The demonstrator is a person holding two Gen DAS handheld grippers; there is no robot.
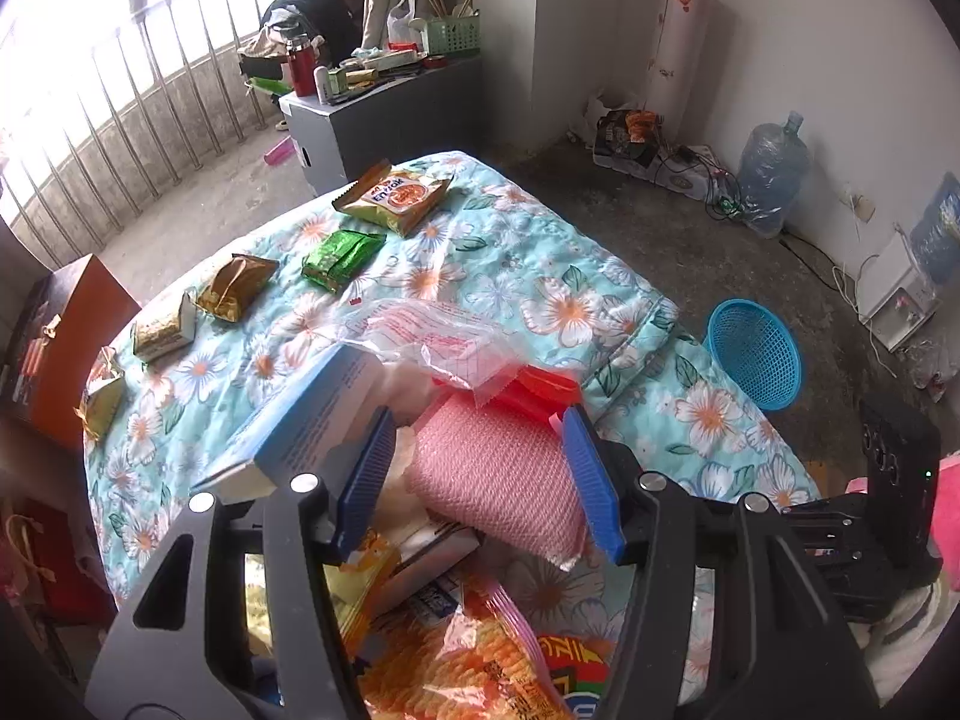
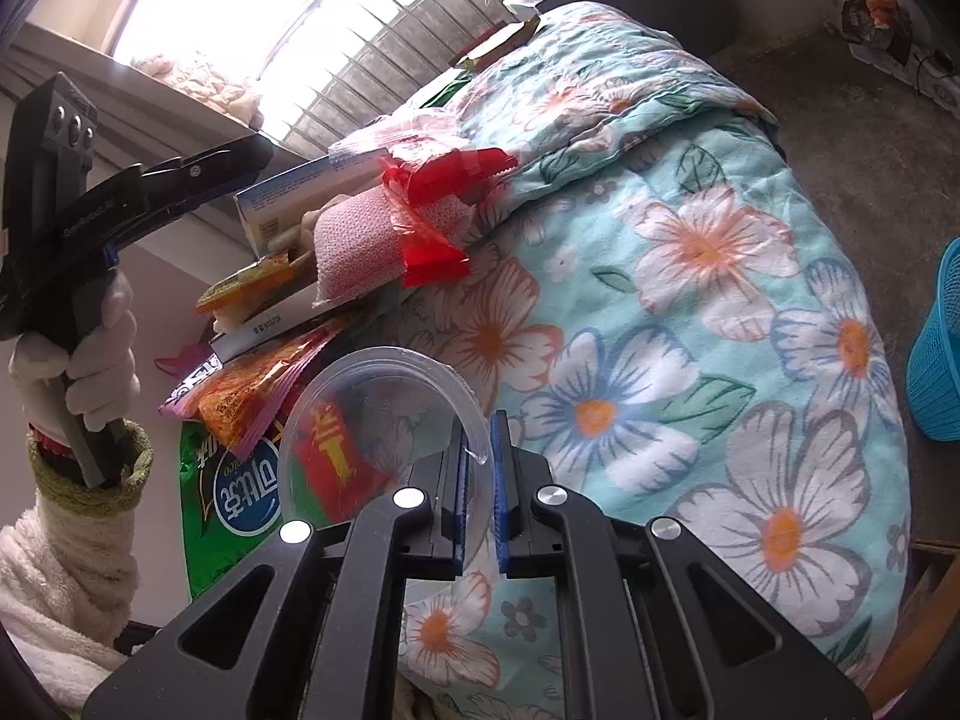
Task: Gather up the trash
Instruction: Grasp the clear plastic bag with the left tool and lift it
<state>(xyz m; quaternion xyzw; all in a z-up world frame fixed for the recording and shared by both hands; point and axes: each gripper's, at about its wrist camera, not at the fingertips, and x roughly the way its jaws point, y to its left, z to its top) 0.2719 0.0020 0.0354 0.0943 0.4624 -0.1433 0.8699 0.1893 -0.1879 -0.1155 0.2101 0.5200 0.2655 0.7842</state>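
Observation:
My left gripper (image 1: 480, 438) is open, its blue fingers on either side of a pink mesh packet (image 1: 498, 480) with a red clear wrapper (image 1: 534, 390) on a pile of trash. The same packet shows in the right wrist view (image 2: 360, 240). My right gripper (image 2: 478, 456) is shut on the rim of a clear plastic lid (image 2: 384, 420), held just above the flowered quilt (image 2: 690, 300). A blue and white box (image 1: 312, 420) leans in the pile. Orange snack bags (image 1: 468, 660) lie below. My left gripper also shows at the left of the right wrist view (image 2: 252, 150).
Several snack packets lie in a row on the quilt: a noodle packet (image 1: 396, 195), a green one (image 1: 339, 258), gold ones (image 1: 234, 285). A blue mesh basket (image 1: 756, 351) stands on the floor right of the bed, also in the right view (image 2: 939, 360). A grey cabinet (image 1: 372, 114) stands beyond.

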